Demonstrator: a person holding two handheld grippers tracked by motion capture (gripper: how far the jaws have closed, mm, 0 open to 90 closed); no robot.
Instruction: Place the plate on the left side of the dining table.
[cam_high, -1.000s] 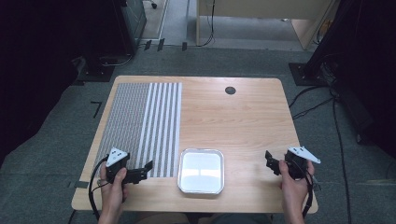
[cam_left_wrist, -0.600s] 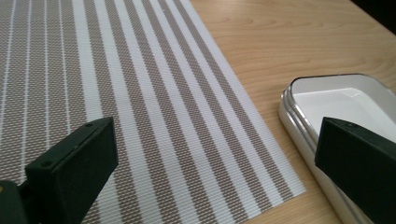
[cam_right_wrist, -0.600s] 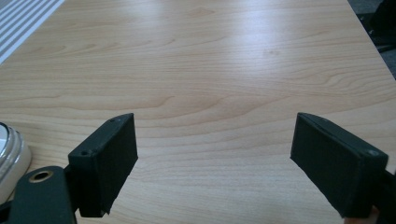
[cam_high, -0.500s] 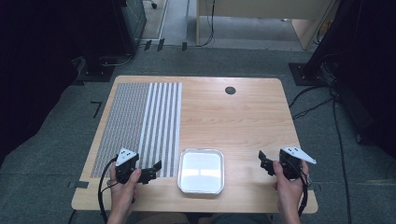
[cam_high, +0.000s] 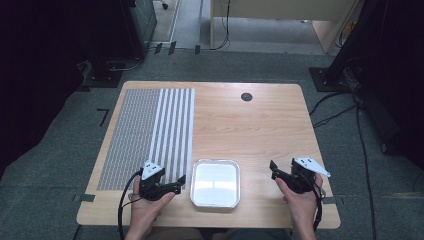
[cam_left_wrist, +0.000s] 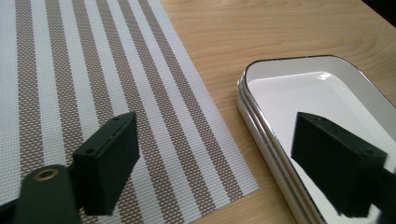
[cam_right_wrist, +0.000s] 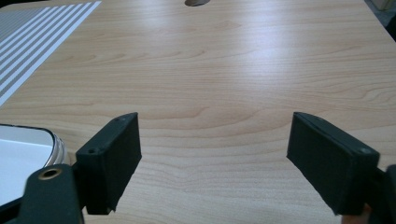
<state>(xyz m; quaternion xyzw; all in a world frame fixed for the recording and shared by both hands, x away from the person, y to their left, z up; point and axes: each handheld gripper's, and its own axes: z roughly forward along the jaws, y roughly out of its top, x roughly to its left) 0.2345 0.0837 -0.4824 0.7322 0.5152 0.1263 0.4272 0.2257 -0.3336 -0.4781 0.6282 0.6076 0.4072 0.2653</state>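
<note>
Grey carpeted floor (cam_high: 260, 65) with trailing cables (cam_high: 332, 107), pale wooden desk (cam_high: 280, 12) beyond, dark equipment at both sides.

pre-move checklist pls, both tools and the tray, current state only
1. Left tool open: ok, jaws wide apart in the left gripper view, nothing between them.
2. Right tool open: ok, jaws wide apart, bare table ahead.
3. Tray empty: ok, white inside, no contents.
4. Tray flat on the table, between the tools: ok.
5. Striped mat lying flat: ok, its corner close to the tray's edge but apart from it.
6. Which item the next move targets: cannot tell.
</note>
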